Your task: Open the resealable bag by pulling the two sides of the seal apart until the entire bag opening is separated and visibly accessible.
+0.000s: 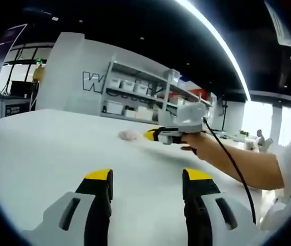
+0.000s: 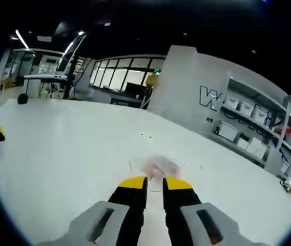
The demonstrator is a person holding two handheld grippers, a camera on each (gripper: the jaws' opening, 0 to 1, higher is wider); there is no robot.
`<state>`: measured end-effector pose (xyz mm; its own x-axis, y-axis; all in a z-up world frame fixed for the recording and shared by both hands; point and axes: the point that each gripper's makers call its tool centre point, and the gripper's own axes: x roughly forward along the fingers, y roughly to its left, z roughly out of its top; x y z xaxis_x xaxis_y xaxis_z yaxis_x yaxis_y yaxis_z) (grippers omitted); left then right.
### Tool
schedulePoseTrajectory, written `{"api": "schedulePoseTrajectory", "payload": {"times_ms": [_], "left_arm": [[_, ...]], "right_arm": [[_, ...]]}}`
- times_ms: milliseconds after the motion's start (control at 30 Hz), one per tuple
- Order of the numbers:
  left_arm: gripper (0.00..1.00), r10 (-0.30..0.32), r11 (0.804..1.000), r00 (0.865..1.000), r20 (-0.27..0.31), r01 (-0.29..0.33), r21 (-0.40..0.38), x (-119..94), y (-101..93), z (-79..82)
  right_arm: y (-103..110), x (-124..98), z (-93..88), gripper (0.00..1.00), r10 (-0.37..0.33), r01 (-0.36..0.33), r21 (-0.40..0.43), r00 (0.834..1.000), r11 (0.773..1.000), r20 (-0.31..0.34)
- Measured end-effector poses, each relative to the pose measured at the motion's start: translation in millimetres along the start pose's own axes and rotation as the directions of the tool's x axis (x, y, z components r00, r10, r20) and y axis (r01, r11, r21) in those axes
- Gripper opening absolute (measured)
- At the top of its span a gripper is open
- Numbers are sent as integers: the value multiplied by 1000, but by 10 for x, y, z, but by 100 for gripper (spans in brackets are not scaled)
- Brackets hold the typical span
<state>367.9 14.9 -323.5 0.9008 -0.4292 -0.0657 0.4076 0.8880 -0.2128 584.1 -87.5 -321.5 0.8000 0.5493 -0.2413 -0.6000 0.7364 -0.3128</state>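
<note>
The small, pale pink, crinkled resealable bag (image 2: 161, 166) lies flat on the white table (image 2: 58, 154) at lower centre, just beyond the right gripper (image 2: 155, 183), its jaws narrowly apart; the left gripper (image 1: 148, 178) gapes wide, well back; pinching both film layers together could keep the seal shut.

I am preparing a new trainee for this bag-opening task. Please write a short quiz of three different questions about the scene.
1. True or false: the left hand-held gripper has its jaws wide apart over the bare white table.
2. What lies just ahead of the right hand-held gripper? A) a blue cup B) the resealable bag C) a red box
3. Fill in: the right hand-held gripper is held by a person's ____.

Key: 1 true; 2 B; 3 hand.
</note>
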Motion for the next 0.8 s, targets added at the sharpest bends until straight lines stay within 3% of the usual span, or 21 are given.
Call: {"api": "schedulePoseTrajectory", "payload": {"times_ms": [400,633,800], "left_arm": [[55,6,1000,1000,3,-6,-2,-7,17,8],[55,8,1000,1000,3,-8,-2,-3,31,7],[55,8,1000,1000,2,-8,-2,-1,36,6]], "right_arm": [[-105,60,-51,24,-36,35,56,999,998,5],[-134,117,-54,43,-68,66,87,997,994,26],[-180,133,-62,58,-109,96,203,993,974,53]]}}
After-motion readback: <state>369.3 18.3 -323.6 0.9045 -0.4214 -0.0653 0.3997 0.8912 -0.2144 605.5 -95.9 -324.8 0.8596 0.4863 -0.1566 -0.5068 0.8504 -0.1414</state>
